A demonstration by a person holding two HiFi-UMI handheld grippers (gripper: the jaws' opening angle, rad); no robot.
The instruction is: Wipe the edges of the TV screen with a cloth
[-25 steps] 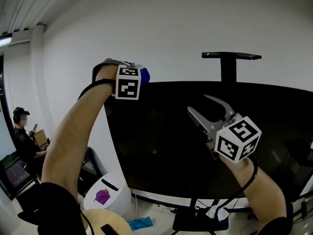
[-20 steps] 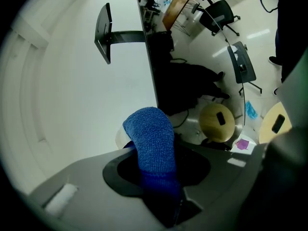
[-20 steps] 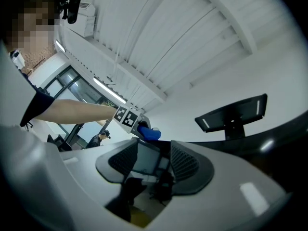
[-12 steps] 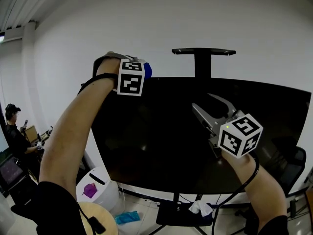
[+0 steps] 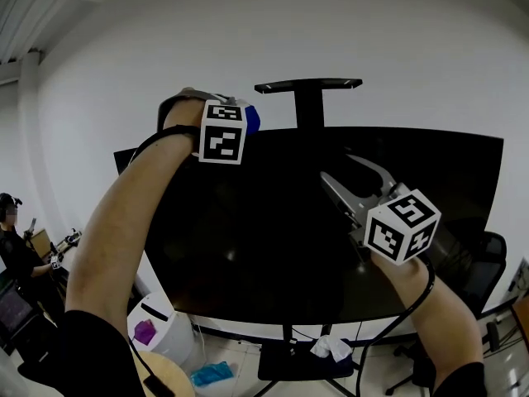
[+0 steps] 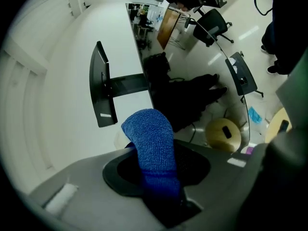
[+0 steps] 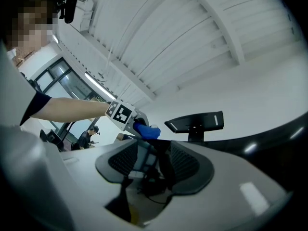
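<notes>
The big black TV screen point(image 5: 289, 246) fills the middle of the head view. My left gripper point(image 5: 245, 123) is up at its top edge, shut on a folded blue cloth point(image 5: 251, 119) that rests against that edge. In the left gripper view the cloth point(image 6: 151, 143) bulges out between the jaws of the left gripper point(image 6: 155, 179). My right gripper point(image 5: 354, 182) hovers in front of the screen's middle right, open and empty. From the right gripper point(image 7: 156, 160) I see the left gripper point(image 7: 137, 124) and the cloth point(image 7: 147, 131) at the top edge.
A black mount bracket point(image 5: 307, 85) sticks up behind the TV's top edge, just right of the cloth. Below stand a white bin point(image 5: 157, 333), a round stool point(image 5: 165, 379), a blue rag point(image 5: 213, 375) and the stand base point(image 5: 297, 362). An office chair point(image 5: 488, 255) is at right.
My left gripper has slid the cloth rightward along the TV's top edge, away from the top left corner toward the bracket. The right gripper has moved right with it.
</notes>
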